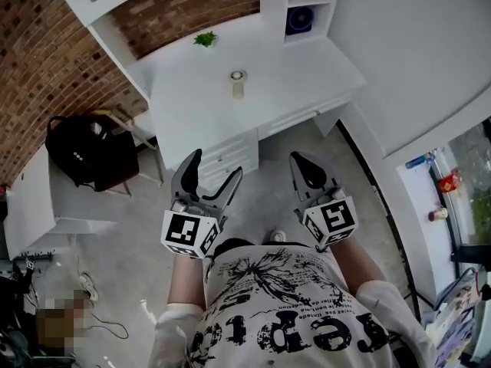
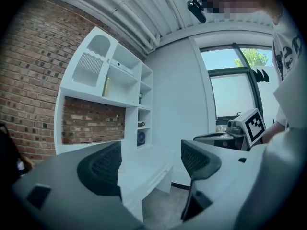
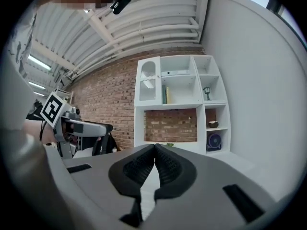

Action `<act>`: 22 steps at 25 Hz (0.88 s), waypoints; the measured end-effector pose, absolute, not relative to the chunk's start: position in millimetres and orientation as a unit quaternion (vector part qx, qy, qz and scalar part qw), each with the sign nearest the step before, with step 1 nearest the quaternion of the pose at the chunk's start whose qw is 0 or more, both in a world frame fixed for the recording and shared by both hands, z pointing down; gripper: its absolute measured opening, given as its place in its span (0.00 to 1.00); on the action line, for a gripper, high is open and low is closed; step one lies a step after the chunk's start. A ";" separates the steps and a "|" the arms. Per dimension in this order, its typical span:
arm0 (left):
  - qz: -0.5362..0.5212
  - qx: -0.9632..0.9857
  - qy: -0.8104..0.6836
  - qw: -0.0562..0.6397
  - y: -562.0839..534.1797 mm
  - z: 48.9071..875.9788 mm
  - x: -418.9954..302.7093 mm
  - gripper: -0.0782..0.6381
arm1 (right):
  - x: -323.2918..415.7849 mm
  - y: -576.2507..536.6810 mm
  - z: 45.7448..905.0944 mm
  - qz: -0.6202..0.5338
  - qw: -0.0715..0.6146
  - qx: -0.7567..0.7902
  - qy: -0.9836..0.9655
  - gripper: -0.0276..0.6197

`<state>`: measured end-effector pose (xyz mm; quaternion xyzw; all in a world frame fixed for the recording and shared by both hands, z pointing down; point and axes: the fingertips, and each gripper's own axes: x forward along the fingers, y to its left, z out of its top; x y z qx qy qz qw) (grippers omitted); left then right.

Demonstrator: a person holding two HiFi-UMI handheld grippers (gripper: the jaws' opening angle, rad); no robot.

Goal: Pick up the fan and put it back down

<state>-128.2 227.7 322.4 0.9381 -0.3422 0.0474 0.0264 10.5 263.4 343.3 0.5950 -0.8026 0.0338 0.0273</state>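
A small dark blue fan [image 1: 299, 20] stands in the lowest cubby of the white shelf unit at the far right of the desk [image 1: 192, 106]. It also shows small in the left gripper view as the fan [image 2: 140, 137] and in the right gripper view as the fan [image 3: 214, 141]. My left gripper [image 1: 216, 164] hangs open and empty in front of the desk, well short of the fan; its own view shows the left gripper [image 2: 151, 162] with jaws wide apart. My right gripper [image 1: 298, 159] is shut on nothing; its pads meet in its own view, right gripper [image 3: 155, 150].
On the desktop lie a small whitish object [image 1: 238, 81] and a green plant [image 1: 204, 39]. Drawers [image 1: 230, 156] sit under the desk's front. A black bag [image 1: 80, 152] rests on a chair at the left beside a brick wall [image 1: 46, 44]. Grey floor lies below.
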 end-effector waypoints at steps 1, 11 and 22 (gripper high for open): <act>0.051 0.936 -0.348 0.029 223.0 324.6 -119.9 0.63 | 19.2 257.0 346.2 0.037 0.028 0.590 -0.806 0.07; 0.084 0.914 -0.391 0.063 152.3 358.1 -68.1 0.63 | 76.0 187.9 369.5 0.055 0.046 0.564 -0.823 0.07; 0.103 0.906 -0.403 0.080 -4.3 387.7 -11.3 0.63 | 124.4 27.3 384.1 0.057 0.065 0.553 -0.829 0.07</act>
